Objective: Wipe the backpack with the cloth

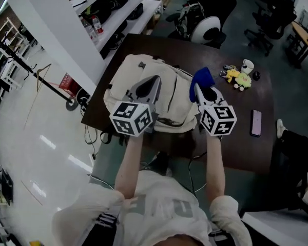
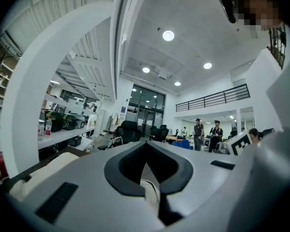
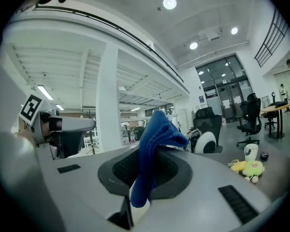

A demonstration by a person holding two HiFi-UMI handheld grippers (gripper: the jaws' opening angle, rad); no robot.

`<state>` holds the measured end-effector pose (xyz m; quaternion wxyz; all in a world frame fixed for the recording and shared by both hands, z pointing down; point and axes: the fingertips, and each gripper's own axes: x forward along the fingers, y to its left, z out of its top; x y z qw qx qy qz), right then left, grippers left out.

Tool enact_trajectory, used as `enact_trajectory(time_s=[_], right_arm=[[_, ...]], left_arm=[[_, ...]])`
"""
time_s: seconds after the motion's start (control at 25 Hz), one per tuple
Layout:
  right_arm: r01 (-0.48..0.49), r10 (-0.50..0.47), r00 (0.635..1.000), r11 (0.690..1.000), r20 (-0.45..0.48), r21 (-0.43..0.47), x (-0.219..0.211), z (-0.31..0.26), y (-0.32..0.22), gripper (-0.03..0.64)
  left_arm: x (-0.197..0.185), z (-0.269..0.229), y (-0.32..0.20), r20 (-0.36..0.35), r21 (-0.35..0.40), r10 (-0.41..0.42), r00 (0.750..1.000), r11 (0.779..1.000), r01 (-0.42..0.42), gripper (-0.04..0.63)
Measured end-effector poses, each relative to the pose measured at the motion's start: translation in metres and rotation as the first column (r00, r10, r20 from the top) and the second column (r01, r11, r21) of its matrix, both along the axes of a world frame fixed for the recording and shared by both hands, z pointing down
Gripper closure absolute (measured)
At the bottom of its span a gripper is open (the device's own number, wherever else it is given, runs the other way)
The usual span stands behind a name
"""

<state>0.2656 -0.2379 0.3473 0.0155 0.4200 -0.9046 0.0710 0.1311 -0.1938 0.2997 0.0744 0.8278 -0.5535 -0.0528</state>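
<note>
Cloth [image 1: 202, 78] pinched in right tongs [image 1: 199, 91], backpack [image 1: 127, 77] beneath

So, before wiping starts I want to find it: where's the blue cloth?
In the head view, the cloth is clamped in the right gripper, at the right edge of the backpack.

my left arm [image 1: 127, 163] and right arm [image 1: 214, 160] stretched forward, side by side | left gripper [image 2: 146, 167] jaws together, empty | right gripper [image 3: 135, 197] jaws pinching the cloth [image 3: 157, 139]
</note>
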Motion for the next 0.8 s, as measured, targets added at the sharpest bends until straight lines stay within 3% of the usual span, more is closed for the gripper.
enact_trajectory(time_s=[0.4, 0.52, 0.68, 0.8], right_arm=[[0.128, -0.128, 0.992, 0.992, -0.020, 0.003, -0.097, -0.002, 0.054, 0.577], [0.127, -0.126, 0.992, 0.992, -0.021, 0.026, -0.149, -0.012, 0.057, 0.577], [0.061, -0.062, 0.998, 0.997, 0.021, 0.049, -0.228, -0.028, 0.055, 0.577], [-0.006, 0.005, 0.999, 0.999, 0.032, 0.034, -0.273, -0.027, 0.055, 0.577]], left_arm=[[-0.108, 0.001, 0.051, -0.051, 0.043, -0.131, 0.990, 0.990, 0.133, 0.592], [-0.168, 0.003, 0.064, -0.058, 0.056, -0.151, 0.987, 0.987, 0.154, 0.592], [-0.262, 0.005, 0.069, -0.118, 0.073, -0.103, 0.988, 0.991, 0.112, 0.592], [-0.312, 0.012, 0.059, -0.095, 0.067, -0.023, 0.995, 0.997, 0.029, 0.592]])
